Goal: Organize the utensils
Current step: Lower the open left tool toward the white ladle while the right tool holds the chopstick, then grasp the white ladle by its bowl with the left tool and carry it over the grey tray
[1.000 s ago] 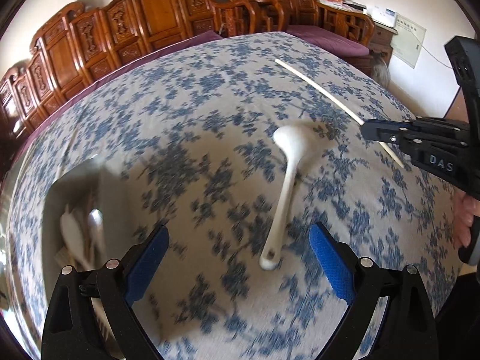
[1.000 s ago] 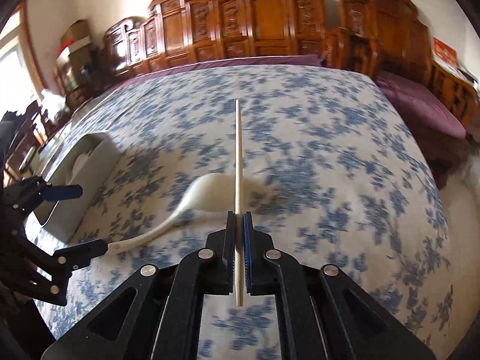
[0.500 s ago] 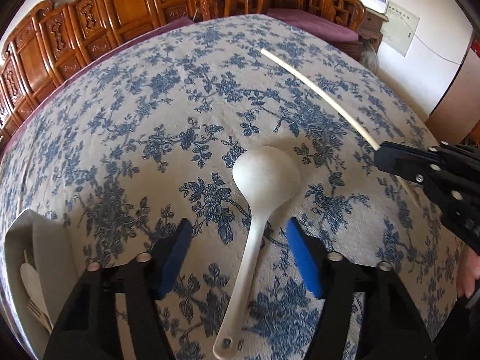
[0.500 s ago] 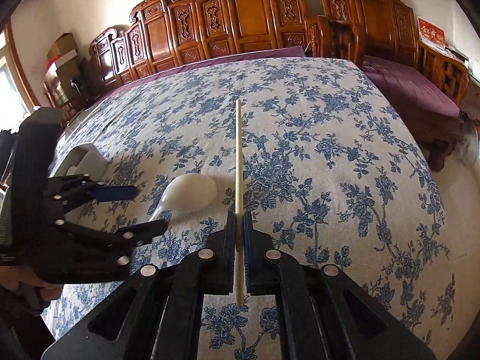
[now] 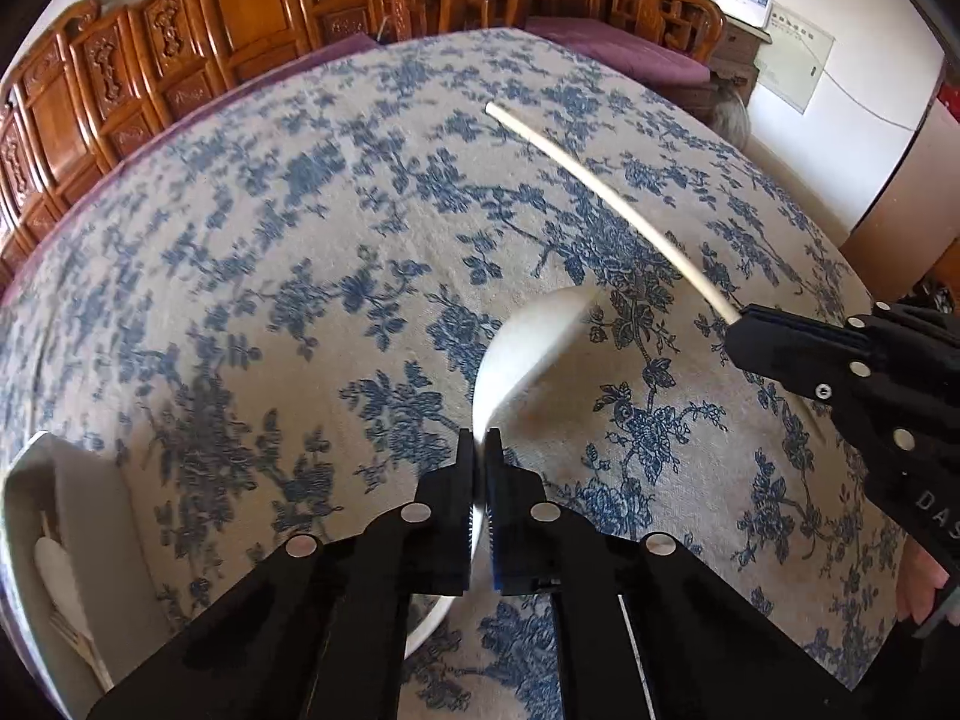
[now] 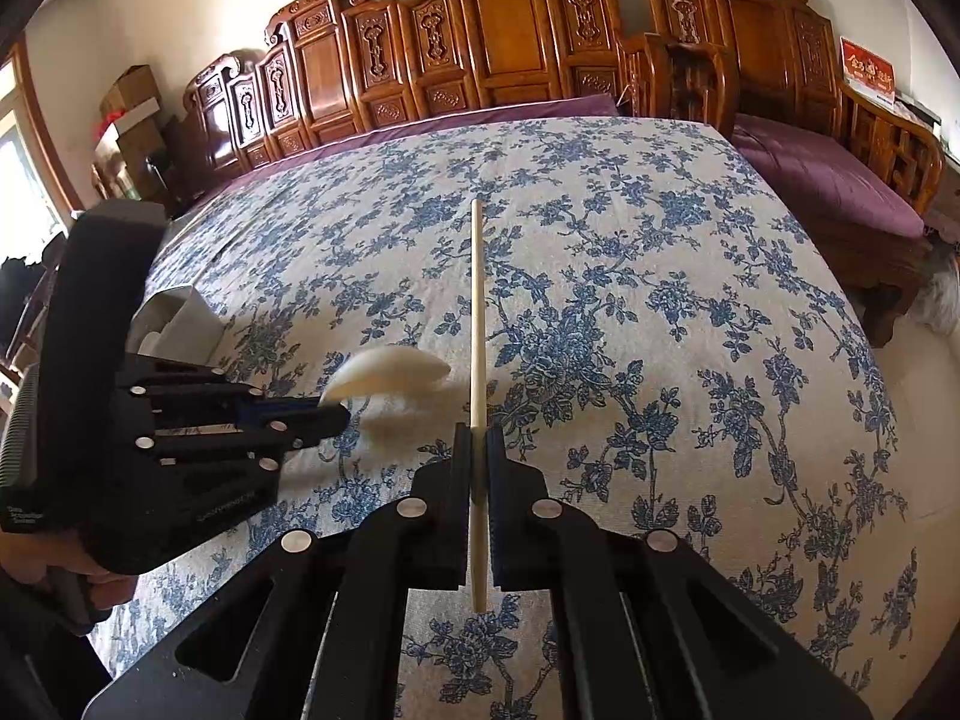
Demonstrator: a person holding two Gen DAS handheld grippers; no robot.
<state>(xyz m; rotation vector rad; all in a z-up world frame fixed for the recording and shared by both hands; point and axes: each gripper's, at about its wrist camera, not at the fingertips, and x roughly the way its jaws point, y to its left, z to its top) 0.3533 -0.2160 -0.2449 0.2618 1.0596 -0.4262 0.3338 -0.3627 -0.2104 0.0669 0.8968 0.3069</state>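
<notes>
Left black two-finger gripper (image 5: 478, 450) clenched on the handle of a white plastic ladle spoon (image 5: 528, 348), bowl tipped up over the blue-flowered tablecloth (image 5: 300, 276), right gripper (image 6: 478, 438) pinching a pale wooden chopstick (image 6: 477, 300), white cutlery tray (image 5: 78, 540) at left

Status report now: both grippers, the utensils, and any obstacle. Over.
Left gripper shut on white spoon, bowl tilted up. Right gripper shut on chopstick. White tray at left, holding utensils. Nothing in the way on the tablecloth.
</notes>
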